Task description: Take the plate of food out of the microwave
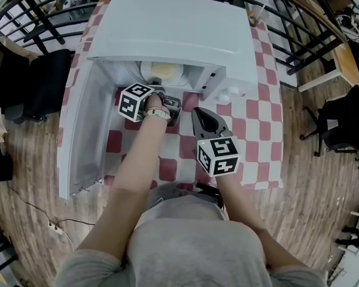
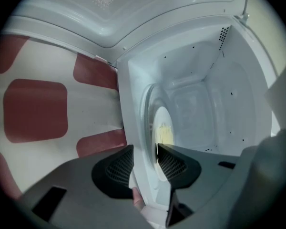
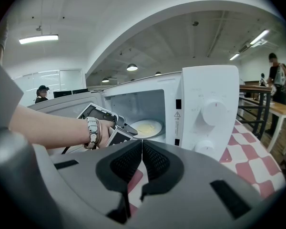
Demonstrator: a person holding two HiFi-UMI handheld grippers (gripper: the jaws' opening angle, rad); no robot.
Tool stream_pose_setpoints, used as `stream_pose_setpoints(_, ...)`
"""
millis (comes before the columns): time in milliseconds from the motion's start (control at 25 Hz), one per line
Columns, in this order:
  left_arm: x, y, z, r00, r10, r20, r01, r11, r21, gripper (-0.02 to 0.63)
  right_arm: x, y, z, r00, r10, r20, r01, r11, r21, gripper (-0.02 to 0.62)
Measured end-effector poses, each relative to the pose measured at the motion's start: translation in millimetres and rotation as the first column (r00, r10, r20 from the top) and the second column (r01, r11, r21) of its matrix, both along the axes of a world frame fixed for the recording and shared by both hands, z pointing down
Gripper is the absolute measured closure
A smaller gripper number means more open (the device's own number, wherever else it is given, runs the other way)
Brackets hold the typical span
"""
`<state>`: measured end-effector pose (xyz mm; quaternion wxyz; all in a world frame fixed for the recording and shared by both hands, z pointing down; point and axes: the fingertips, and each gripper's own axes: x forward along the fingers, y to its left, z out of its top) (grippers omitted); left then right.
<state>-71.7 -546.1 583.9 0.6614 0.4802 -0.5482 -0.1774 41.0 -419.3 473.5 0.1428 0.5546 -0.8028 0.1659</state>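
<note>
Head view: on the checked worktop the open microwave's roof hides most of its cavity, leaving a sliver of the plate. Inside, the round white plate carries pale yellow food. The left hand-held gripper pinches its near rim, mostly hidden by the jaws, while the right hand-held gripper, pressed together and empty, hangs before the microwave.

The boxy white microwave stood on a red-and-white checked tablecloth. The round white plate bore pale yellow food. The wood-plank floor was brown.
</note>
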Motion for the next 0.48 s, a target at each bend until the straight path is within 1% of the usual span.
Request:
stream_pose_setpoints(200, -0.5, 3.3, -3.8, 1.000, -0.005, -0.022, 0.005, 1.000, 0.004, 0.491, -1.8, 3.6, -0.9, 1.000, -0.002, -0.002, 0.002, 1.000, 0.003, 0.569)
stream_pose_setpoints(480, -1.7, 5.4, -5.6, 0.997, -0.021, -0.068, 0.021, 1.000, 0.007, 0.514, 0.0, 7.3, 1.1, 1.000, 0.006, -0.005, -0.006, 1.000, 0.002, 0.569)
